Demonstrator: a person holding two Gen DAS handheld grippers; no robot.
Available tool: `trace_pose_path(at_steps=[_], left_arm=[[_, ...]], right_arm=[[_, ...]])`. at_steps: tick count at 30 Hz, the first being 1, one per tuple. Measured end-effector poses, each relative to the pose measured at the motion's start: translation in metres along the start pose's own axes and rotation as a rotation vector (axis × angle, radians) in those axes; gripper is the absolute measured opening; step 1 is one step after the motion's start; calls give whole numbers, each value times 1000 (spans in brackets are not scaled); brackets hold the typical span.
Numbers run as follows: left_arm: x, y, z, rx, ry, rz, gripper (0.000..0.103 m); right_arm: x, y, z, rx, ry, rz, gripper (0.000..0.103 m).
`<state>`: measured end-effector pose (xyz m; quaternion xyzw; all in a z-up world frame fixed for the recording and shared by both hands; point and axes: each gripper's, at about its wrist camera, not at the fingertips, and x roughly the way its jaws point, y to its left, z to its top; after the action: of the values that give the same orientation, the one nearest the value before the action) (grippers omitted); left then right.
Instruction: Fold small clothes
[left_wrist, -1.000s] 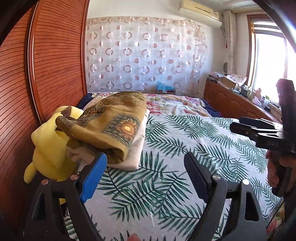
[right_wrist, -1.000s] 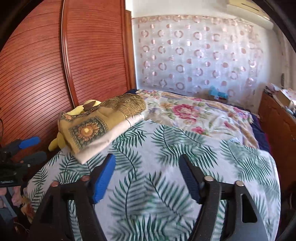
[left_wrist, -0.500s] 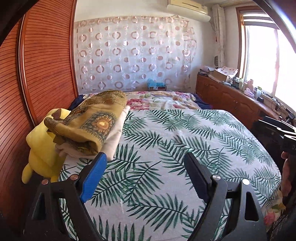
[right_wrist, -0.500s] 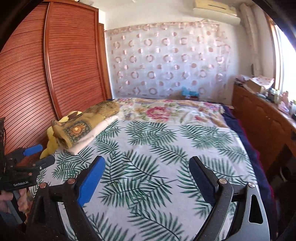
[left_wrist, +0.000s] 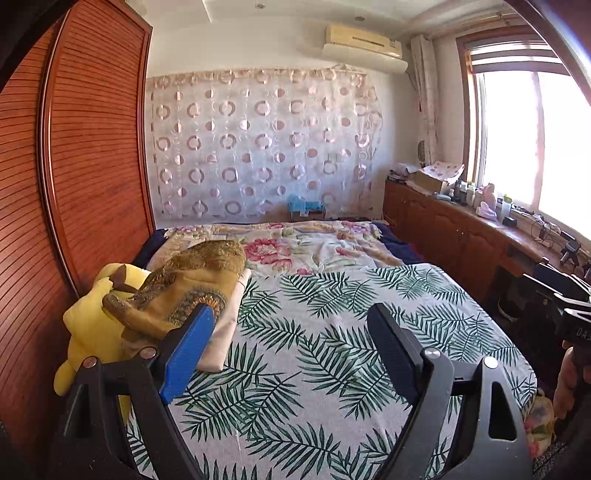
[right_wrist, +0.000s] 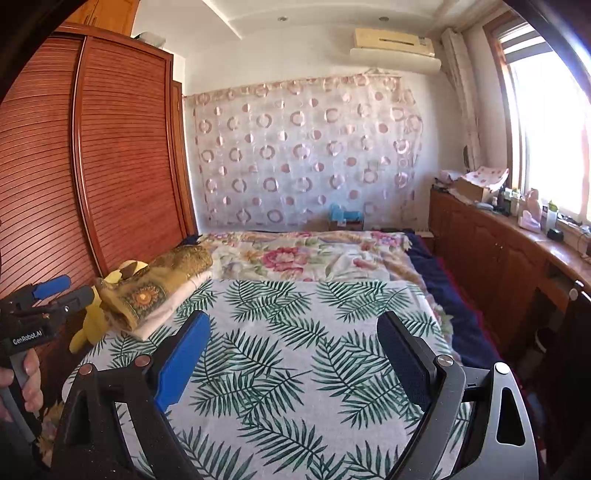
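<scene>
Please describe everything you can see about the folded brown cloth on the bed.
The folded brown cloth looks like soft woven fabric, mustard-brown with darker ornate borders and a round sunflower-like motif facing the cameras. It is folded into a thick bundle with rounded edges, one end drooping loosely. It lies on top of a folded cream cloth at the left side of the bed, on the palm-leaf sheet. It leans against a yellow plush toy beside the wooden wardrobe. Neither gripper touches it.

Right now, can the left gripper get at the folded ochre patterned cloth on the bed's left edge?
Probably yes. The left gripper is open and empty, and the folded ochre patterned cloth lies just ahead to its left on the palm-leaf bedspread, with nothing between them.
</scene>
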<state>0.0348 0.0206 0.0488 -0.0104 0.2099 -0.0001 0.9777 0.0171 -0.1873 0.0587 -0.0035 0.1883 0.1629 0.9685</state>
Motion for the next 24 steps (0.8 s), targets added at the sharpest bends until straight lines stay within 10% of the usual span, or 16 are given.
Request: trace_pose_path(at_steps=[24], left_arm=[[-6, 0, 1, 0, -4, -8, 86]], right_arm=[[-3, -13, -1, 10, -14, -2, 92]])
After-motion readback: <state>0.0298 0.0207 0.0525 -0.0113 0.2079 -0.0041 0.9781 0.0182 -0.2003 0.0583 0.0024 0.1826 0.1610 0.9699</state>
